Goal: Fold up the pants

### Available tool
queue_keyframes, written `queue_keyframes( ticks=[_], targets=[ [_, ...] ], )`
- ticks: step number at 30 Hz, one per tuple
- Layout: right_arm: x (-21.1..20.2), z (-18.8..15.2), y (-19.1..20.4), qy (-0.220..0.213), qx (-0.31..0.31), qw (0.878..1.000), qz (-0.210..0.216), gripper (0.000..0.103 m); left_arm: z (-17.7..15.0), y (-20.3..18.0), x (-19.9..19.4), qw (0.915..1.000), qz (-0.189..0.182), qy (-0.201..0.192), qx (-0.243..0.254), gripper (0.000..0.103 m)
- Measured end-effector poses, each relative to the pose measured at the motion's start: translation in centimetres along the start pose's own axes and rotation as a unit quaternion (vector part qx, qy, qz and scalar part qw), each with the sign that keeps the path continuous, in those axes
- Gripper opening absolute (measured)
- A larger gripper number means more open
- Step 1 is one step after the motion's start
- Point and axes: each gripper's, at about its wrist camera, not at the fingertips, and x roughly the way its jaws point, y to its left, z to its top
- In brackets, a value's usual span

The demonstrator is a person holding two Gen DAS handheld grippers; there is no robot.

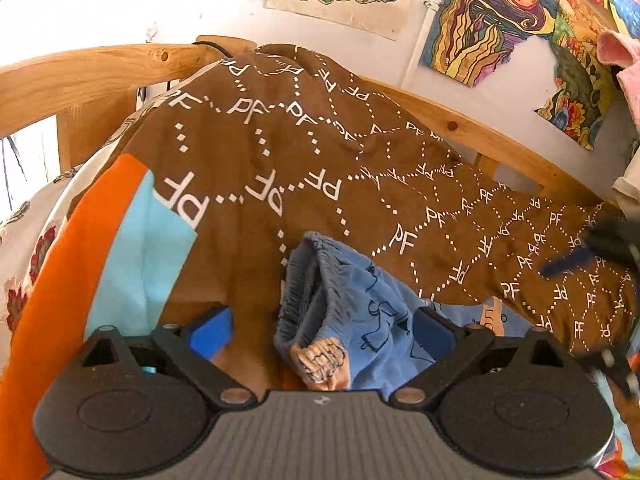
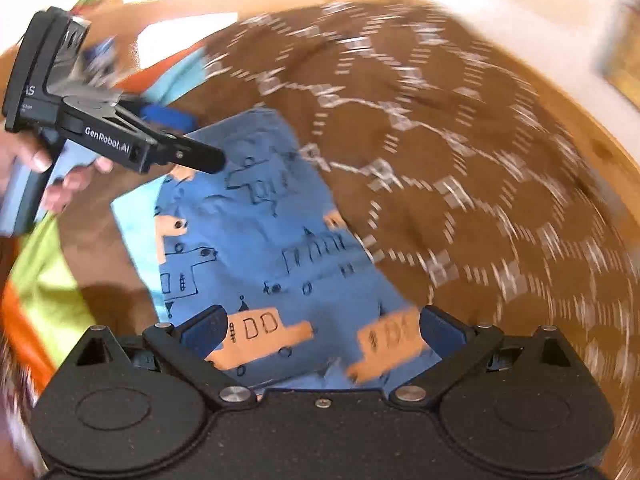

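Pants: the blue pants [image 2: 276, 248] lie on the brown blanket [image 1: 248, 152]. They look folded over already, as a long flat shape. They have orange cars and little drawn houses on them.
Waist end: the stretchy waist [image 1: 308, 280] sits bunched up just in front of the left fingers, a bit toward the right one. It stands up in a lump, so I think that end is not flat yet.
Left gripper: the left gripper [image 1: 322, 330] has its fingers spread wide. Nothing is pinched. The pants lie between and just past the two fingers, and the right one sits over the cloth. Wide fingers make sense here, as they can go around the thick waist.
Right gripper: the right gripper [image 2: 320, 330] has its fingers spread wide too. The other end of the pants shows in the gap between them, lower down. The pads do not squeeze the cloth.
Blur: the right view is smeared, so I cannot tell small things there.
Hand: a hand [image 2: 52, 176] holds the left gripper's handle, off to the far left of the right fingers.
Blanket: it is soft and bumpy, so the pants may slide or crease.
Next, I guess: press the lumpy waist flat, or fold the pants once more.
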Motion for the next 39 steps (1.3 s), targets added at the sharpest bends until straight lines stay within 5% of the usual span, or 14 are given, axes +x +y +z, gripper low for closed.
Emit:
queue_keyframes(
  ticks=[4, 10, 16, 18, 20, 23, 29, 36, 39],
  targets=[
    [2.6, 5.2, -1.5, 0.015, -0.103, 0.994, 0.031, 0.082, 0.1, 1.7, -0.9, 0.9993, -0.021, 0.000, -0.032, 0.083],
    [7.5, 7.8, -3.7, -0.029, -0.072, 0.993, 0.091, 0.055, 0.0, 3.1, -0.6, 0.9971, -0.045, 0.020, -0.058, 0.057],
    [10.9, 7.8, -3.8, -0.018, -0.065, 0.988, 0.138, 0.054, 0.0, 3.2, 1.3, 0.9953, -0.062, 0.041, -0.062, 0.054],
    [11.6, 7.7, -3.9, -0.018, -0.057, 0.990, 0.131, 0.043, -0.1, 3.1, 1.7, 0.9955, -0.061, 0.041, -0.060, 0.051],
    [11.7, 7.7, -3.9, -0.022, -0.058, 0.990, 0.124, 0.015, -0.1, 3.1, 1.9, 0.9960, -0.054, 0.043, -0.057, 0.036],
    [11.0, 7.7, -3.3, -0.032, -0.071, 0.991, 0.112, 0.003, -0.2, 3.5, 1.9, 0.9950, -0.048, 0.048, -0.073, 0.020],
    [8.9, 7.3, -3.6, -0.063, -0.019, 0.996, 0.066, 0.001, -0.4, 3.6, 1.0, 0.9947, -0.031, 0.019, -0.096, 0.018],
    [10.2, 7.4, -3.7, -0.045, -0.019, 0.999, -0.009, 0.000, -0.2, 3.7, 1.2, 0.9943, -0.022, 0.026, -0.101, 0.018],
    [9.2, 7.2, -4.4, -0.067, 0.002, 0.998, -0.001, 0.004, -0.2, 3.6, 1.1, 0.9946, -0.020, 0.026, -0.099, 0.018]
  ],
)
